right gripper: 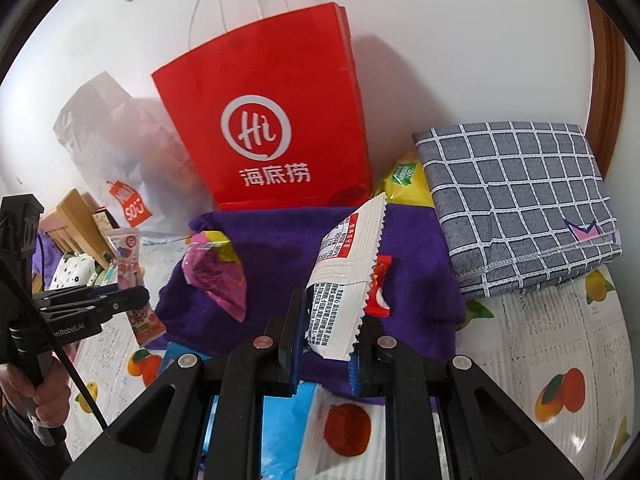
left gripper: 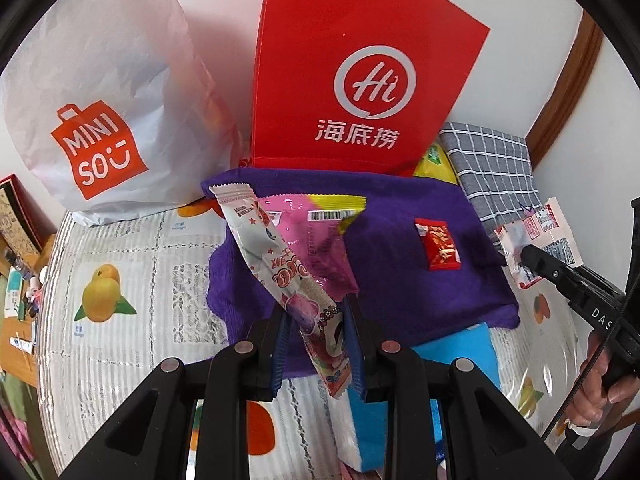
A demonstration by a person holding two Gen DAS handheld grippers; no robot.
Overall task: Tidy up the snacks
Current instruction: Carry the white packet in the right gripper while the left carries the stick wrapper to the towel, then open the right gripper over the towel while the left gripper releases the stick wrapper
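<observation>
Black two-finger left gripper [left gripper: 316, 344] fills the bottom of the left wrist view, jaws clenched on a long pink-and-white printed snack pouch [left gripper: 280, 256]; its long axis runs away from the jaws, up and to the left, tail end hanging below the pads. Black two-finger right gripper [right gripper: 330, 340] likewise clamps a white foil sachet with red-banded label [right gripper: 344, 276], long axis pointing forward and slightly right. Largest items next: the table with a fruit-print plastic cover [left gripper: 132, 280]; a red paper carrier bag with white logo [right gripper: 264, 136] upright at the back wall, directly ahead of both grippers; a white Miniso paper bag [left gripper: 100, 120] to its left; a folded grey checked cloth [right gripper: 516, 200] to the right; a purple fleece towel [left gripper: 400, 280] under the work area. On the towel: a pink-and-yellow snack bag [right gripper: 218, 276] and a small red candy wrapper [left gripper: 438, 248], lying apart. Judgement: the red bag is the probable destination, and the left gripper appears nearer its face. Right wrist view shows that bag's open top and cord handles, cropped in the left view; a yellow packet [right gripper: 404, 184] behind the towel is clearer there too.
</observation>
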